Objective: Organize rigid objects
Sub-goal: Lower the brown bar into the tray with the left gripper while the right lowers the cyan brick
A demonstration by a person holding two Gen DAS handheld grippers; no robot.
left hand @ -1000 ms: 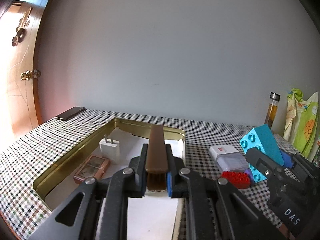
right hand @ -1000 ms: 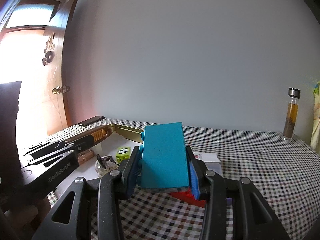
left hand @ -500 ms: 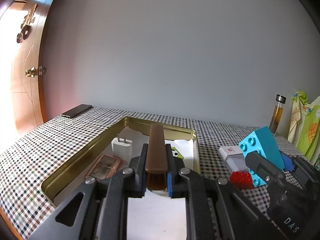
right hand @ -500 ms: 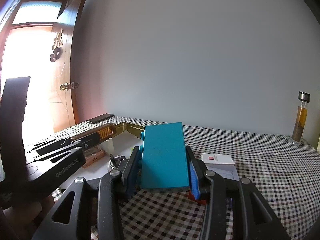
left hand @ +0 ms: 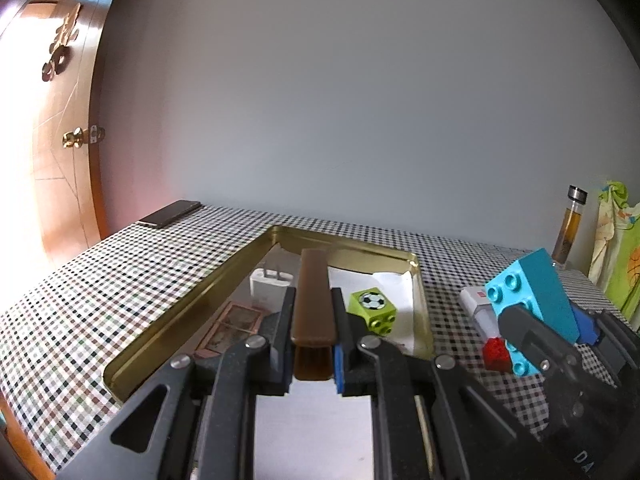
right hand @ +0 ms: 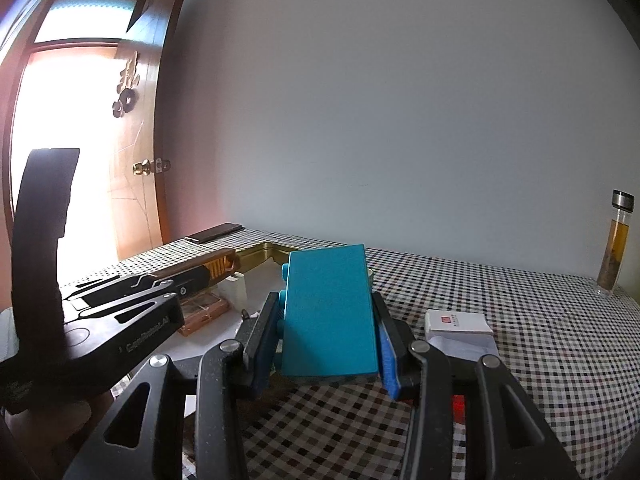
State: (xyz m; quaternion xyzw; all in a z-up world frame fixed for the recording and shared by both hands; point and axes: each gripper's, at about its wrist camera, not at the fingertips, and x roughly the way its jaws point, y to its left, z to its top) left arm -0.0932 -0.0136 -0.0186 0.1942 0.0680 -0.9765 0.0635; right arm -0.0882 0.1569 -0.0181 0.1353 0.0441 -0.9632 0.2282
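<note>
The left hand-held gripper (left hand: 313,336) clamps a stiff, slim brown comb (left hand: 313,300) by its spine at centre frame, over the gold tin (left hand: 208,292). The right hand-held gripper (right hand: 326,344) squeezes a light, hard, probably slippery teal block (right hand: 328,312) across its flat sides, centre frame.

Inside the one shallow gold metal tin (left hand: 224,280): one white plug-in charger (left hand: 268,282), one lime-green football-printed toy brick (left hand: 373,309), one flat copper-brown case (left hand: 232,324). Right of the tin: one white box (right hand: 458,326), one red studded brick (left hand: 496,354). One tall amber-filled glass bottle (right hand: 614,244) stands farther right.
</note>
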